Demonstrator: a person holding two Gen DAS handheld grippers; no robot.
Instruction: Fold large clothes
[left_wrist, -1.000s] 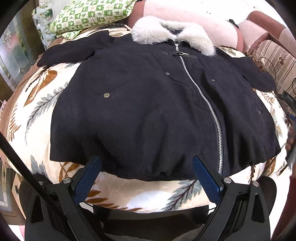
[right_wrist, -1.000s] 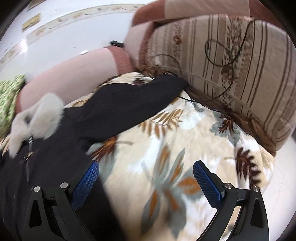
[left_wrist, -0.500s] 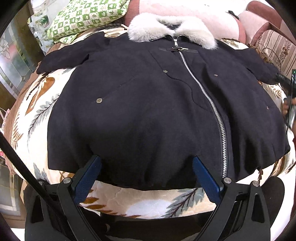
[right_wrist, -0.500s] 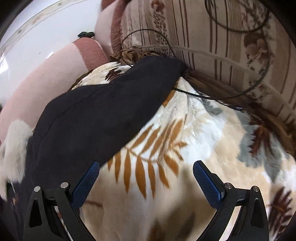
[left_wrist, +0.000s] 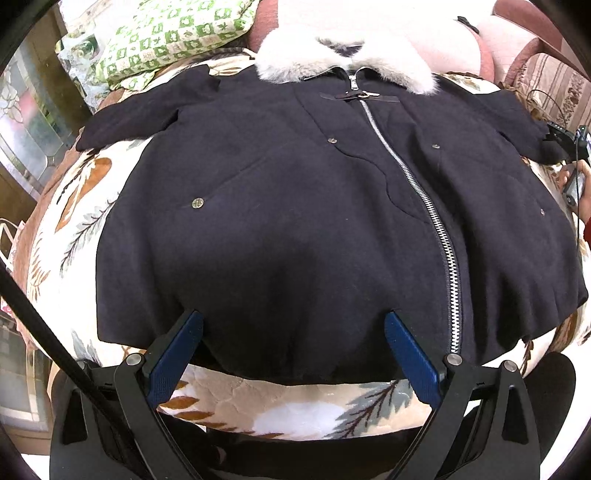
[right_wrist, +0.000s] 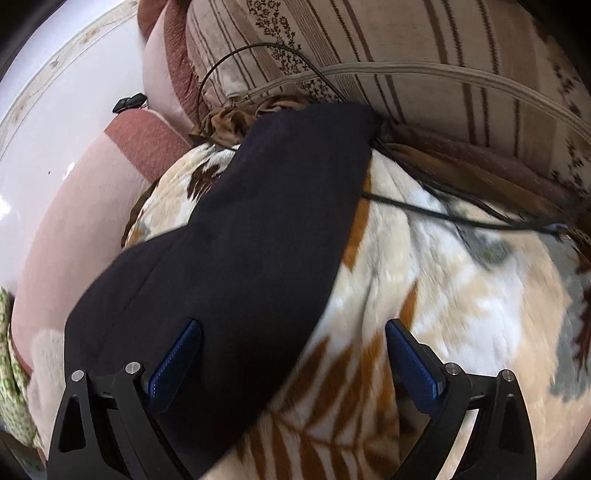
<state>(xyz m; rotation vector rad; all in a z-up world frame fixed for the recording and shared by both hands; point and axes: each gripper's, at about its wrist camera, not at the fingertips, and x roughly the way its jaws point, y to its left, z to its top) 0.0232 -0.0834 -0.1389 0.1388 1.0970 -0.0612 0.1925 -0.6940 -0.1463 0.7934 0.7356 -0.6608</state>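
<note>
Jaws wide on both, nothing held. Left gripper (left_wrist: 293, 345) hangs at the hem of the dark coat (left_wrist: 314, 206), spread flat and zipped on the leaf-print blanket (left_wrist: 295, 410). Right gripper (right_wrist: 291, 350) is over the coat's sleeve (right_wrist: 266, 221). Likely step: first sleeve fold. Next: close on the sleeve, carry it inward. No containers visible.

One coat (left_wrist: 295, 206), one leaf-print blanket (left_wrist: 303, 410), one green pillow (left_wrist: 173, 37), two tools.
</note>
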